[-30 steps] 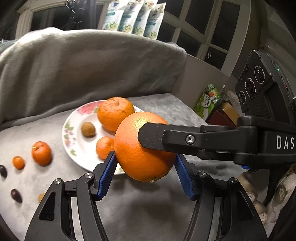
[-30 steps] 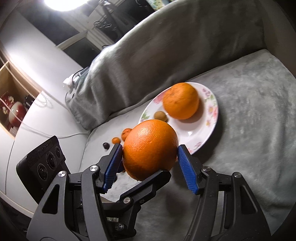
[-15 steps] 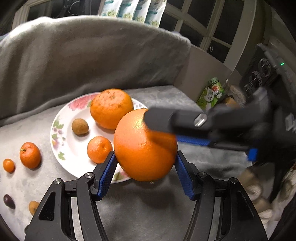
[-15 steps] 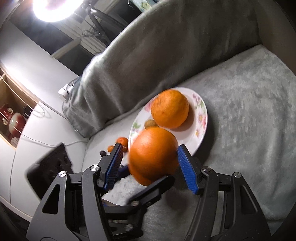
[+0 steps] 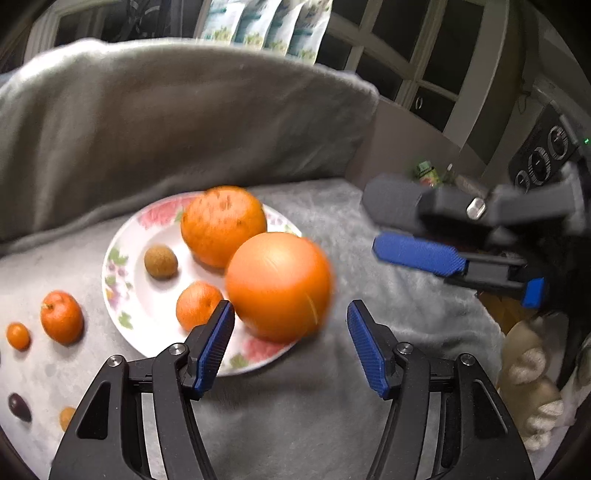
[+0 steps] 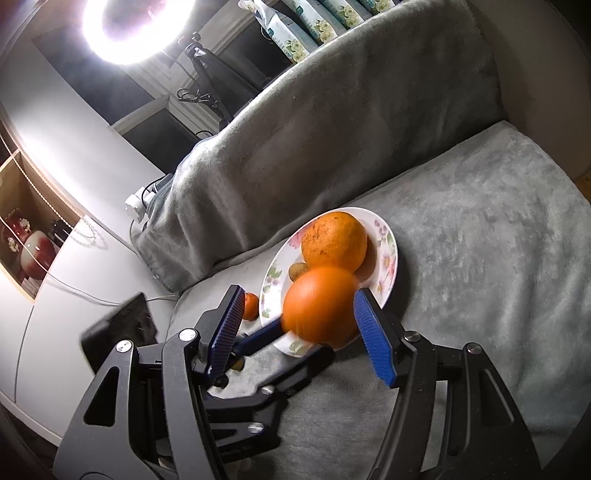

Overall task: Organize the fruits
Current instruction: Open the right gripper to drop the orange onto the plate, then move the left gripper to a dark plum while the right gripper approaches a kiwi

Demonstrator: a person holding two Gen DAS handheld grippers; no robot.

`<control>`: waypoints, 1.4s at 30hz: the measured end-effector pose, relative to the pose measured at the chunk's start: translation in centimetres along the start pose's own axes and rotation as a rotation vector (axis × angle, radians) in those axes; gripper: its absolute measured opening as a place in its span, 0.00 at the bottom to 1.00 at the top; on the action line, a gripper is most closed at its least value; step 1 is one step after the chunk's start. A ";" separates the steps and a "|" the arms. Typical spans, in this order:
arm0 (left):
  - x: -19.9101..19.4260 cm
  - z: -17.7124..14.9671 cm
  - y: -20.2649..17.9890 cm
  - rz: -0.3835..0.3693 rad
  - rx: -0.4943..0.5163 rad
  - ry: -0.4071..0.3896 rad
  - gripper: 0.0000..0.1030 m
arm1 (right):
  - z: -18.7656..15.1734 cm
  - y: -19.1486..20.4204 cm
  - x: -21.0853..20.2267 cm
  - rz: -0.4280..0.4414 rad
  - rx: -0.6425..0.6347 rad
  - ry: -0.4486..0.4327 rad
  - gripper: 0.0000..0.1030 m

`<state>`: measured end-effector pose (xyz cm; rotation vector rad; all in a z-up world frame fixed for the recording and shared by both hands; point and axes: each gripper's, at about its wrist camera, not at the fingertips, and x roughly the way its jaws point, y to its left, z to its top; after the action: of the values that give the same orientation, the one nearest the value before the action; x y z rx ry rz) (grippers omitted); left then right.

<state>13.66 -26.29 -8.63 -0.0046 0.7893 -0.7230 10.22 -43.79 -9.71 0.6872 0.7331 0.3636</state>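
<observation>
A big orange (image 5: 279, 286) (image 6: 319, 306), blurred by motion, is just past the tips of my left gripper (image 5: 290, 305), over the near rim of the flowered plate (image 5: 147, 295) (image 6: 391, 258). The left jaws are opening, and a gap shows between the orange and the right-hand pad. My right gripper (image 5: 376, 221) (image 6: 298, 292) stands open and apart, to the orange's right in the left wrist view. On the plate lie another big orange (image 5: 221, 229) (image 6: 334, 242), a small mandarin (image 5: 197, 304) and a brown fruit (image 5: 160, 261).
Left of the plate, on the grey blanket (image 5: 332, 406), lie a mandarin (image 5: 61, 315), a tiny orange fruit (image 5: 17, 335) and a dark fruit (image 5: 19, 406). A blanket-covered backrest (image 5: 184, 129) rises behind. Pale fluffy items (image 5: 532, 387) lie at the right, and a ring light (image 6: 129, 26) glares.
The right gripper has let go of the big orange and drawn off to the right. The left jaws have widened and the orange has slipped forward toward the plate.
</observation>
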 end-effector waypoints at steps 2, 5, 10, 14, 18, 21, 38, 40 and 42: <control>-0.6 0.3 0.0 0.016 0.013 -0.021 0.73 | -0.1 0.0 -0.2 -0.002 0.003 -0.006 0.63; -1.3 0.5 0.3 0.028 0.016 -0.035 0.73 | -0.2 0.1 -0.5 0.001 0.001 -0.015 0.63; -2.4 0.5 1.6 0.042 -0.010 -0.049 0.73 | -0.4 0.6 -0.9 -0.007 -0.020 -0.024 0.70; -3.5 0.4 2.5 0.047 -0.028 -0.063 0.73 | -0.5 1.3 -0.9 -0.009 -0.043 -0.031 0.76; -4.5 0.1 3.0 0.056 -0.025 -0.075 0.73 | -0.7 1.9 -1.0 -0.017 -0.068 -0.042 0.79; -5.4 -0.2 3.6 0.072 -0.028 -0.086 0.73 | -1.1 2.6 -1.0 -0.029 -0.103 -0.049 0.79; -12.7 -4.8 11.9 0.280 -0.104 -0.143 0.73 | -5.7 8.7 2.5 -0.071 -0.431 0.024 0.79; -13.3 -5.4 13.3 0.307 -0.128 -0.141 0.73 | -6.6 9.7 3.4 -0.073 -0.478 0.051 0.79; -13.7 -6.1 14.6 0.321 -0.153 -0.132 0.73 | -7.3 10.4 4.3 -0.064 -0.509 0.079 0.79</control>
<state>11.78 -5.49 -8.02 -0.0622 0.6966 -0.3540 7.23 -30.71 -8.63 0.1693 0.6976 0.4976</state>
